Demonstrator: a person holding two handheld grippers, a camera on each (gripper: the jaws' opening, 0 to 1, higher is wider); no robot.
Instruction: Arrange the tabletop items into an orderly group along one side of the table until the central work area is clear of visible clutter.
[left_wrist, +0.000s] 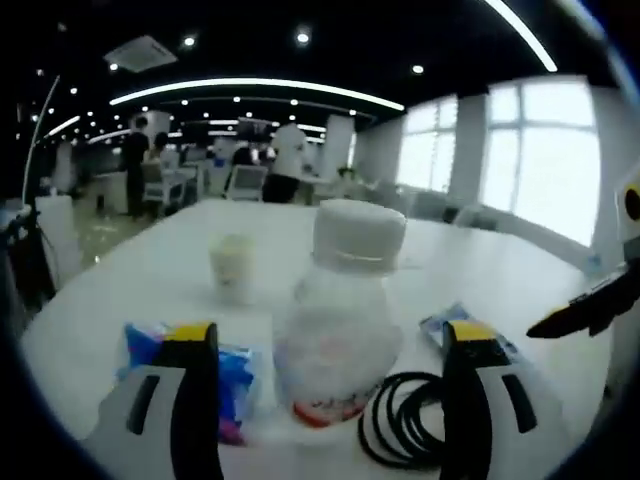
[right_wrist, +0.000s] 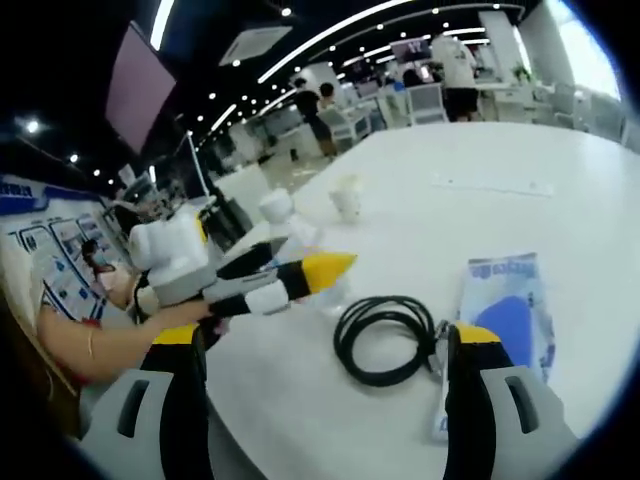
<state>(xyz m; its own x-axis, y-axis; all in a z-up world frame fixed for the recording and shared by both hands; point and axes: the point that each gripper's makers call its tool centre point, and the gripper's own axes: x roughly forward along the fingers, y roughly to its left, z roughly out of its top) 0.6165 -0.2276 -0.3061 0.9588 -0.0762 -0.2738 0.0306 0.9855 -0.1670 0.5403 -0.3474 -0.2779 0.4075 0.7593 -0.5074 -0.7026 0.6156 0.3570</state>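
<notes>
Left gripper (left_wrist: 330, 400) open, bottle (left_wrist: 340, 330) standing between its jaws

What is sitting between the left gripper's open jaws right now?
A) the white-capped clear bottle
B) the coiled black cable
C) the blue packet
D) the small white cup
A: in the left gripper view the white-capped clear bottle stands between the open jaws of the left gripper, with the cable beside it.
</notes>
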